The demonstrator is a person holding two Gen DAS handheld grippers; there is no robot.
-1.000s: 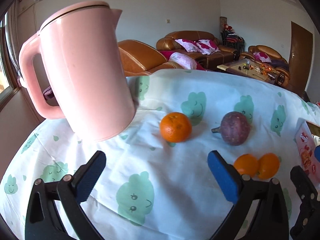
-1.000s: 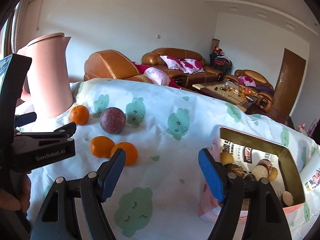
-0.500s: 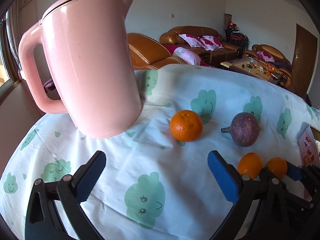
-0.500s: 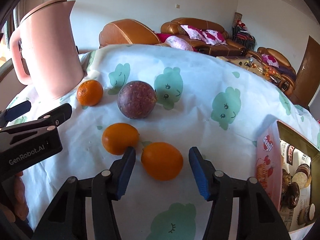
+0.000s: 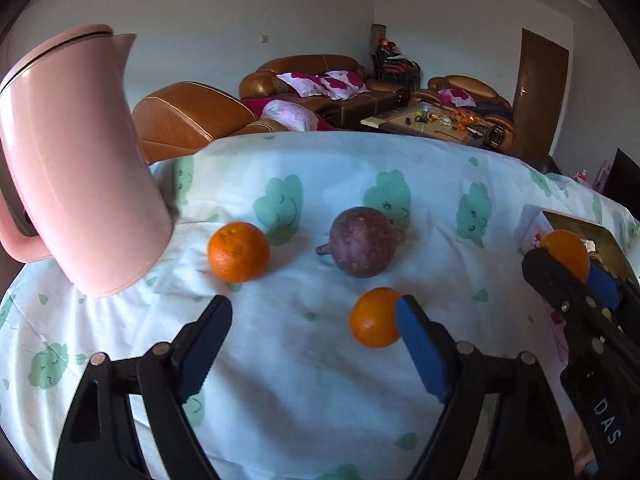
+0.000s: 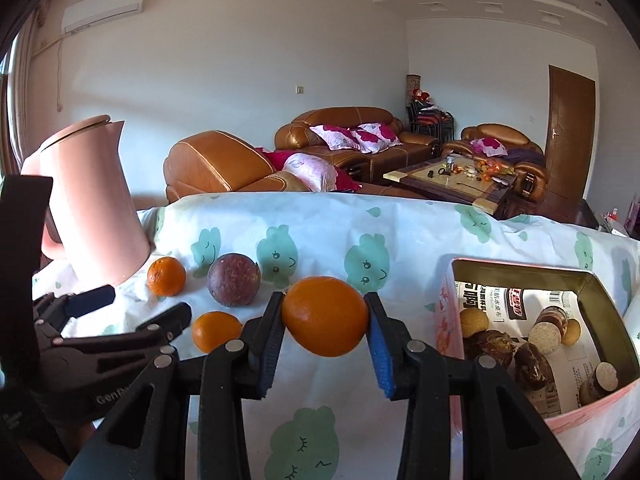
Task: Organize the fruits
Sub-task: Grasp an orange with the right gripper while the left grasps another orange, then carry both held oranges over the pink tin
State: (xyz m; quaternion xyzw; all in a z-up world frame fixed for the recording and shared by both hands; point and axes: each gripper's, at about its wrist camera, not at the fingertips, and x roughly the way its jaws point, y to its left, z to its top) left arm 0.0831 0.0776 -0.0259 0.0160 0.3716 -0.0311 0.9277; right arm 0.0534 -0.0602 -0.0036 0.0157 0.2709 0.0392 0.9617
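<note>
My table, under a white cloth [image 5: 304, 364] printed with green cloud faces, carries everything here. Largest on it is the pink kettle [image 5: 76, 168], standing at the far left. At the right edge sits an open pink box [image 6: 592, 412] with a gold lining, holding wrapped sweets and a printed packet.

Next comes the purple passion fruit [image 5: 362, 242], lying mid-table, with a rough-skinned orange [image 5: 238, 252] to its left, near the kettle's base, the two well apart.

My right claw [image 6: 325, 326] is clenched on a smooth orange [image 6: 325, 316], both blue pads pressed against its sides, and the fruit is lifted clear of the cloth, just left of the box. From my left camera that same orange shows against the box's rim.

My left claw [image 5: 314, 344] stands released, its jaws closing with only cloth between them. A smaller orange [image 5: 374, 318] lies on the cloth in front of the passion fruit, just outside my left claw's right finger [image 5: 420, 350], which overlaps its edge in my view; whether they touch I cannot tell.
</note>
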